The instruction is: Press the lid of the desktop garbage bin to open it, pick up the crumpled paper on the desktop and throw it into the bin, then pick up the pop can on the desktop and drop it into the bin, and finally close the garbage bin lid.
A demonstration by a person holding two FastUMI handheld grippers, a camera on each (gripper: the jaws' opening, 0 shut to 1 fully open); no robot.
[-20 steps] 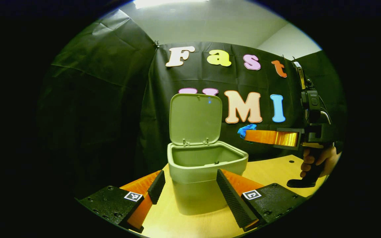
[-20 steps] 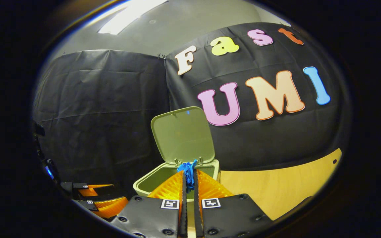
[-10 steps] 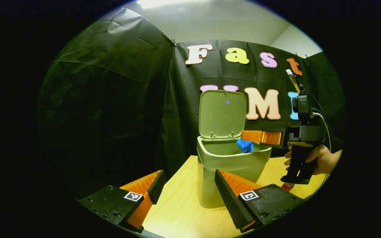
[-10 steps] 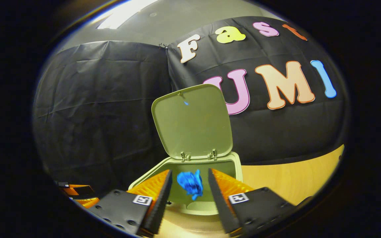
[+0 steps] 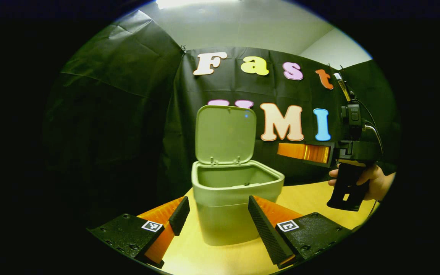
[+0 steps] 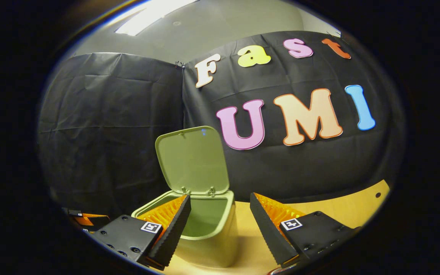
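Bin (image 5: 237, 194) sits on the wooden desktop (image 5: 308, 196) w/ its lid (image 5: 225, 133) swung up, near upright, hinged at the back edge against the black cloth wall (image 5: 109, 114). Inside of the bin looks like bare pale green wall from the left gripper view; bottom isn't visible, so can't tell what lies in it.

Left gripper (image 5: 218, 219): 2 fingers spread wide apart, nothing between them but the bin's front wall farther off. Not touching the bin as far as I can tell (fisheye makes depth hard to judge). It sits low, near desk level, in front of the bin.

Right gripper (image 6: 220, 219): fingers also spread wide, nothing held. In the right gripper view the bin (image 6: 204, 229) shows just past the left finger, the lid (image 6: 193, 160) standing up behind it, open mouth partly hidden by that finger. Desk (image 6: 334, 208) runs off to the right.

From the left gripper view the right gripper (image 5: 281, 149) hangs above desk level, to the right of the bin and clear of its rim, fingers pointing toward the lid. A hand (image 5: 369, 181) grips its handle from the right.

Ceiling light strip (image 6: 147, 17) glows at top of the right gripper view.
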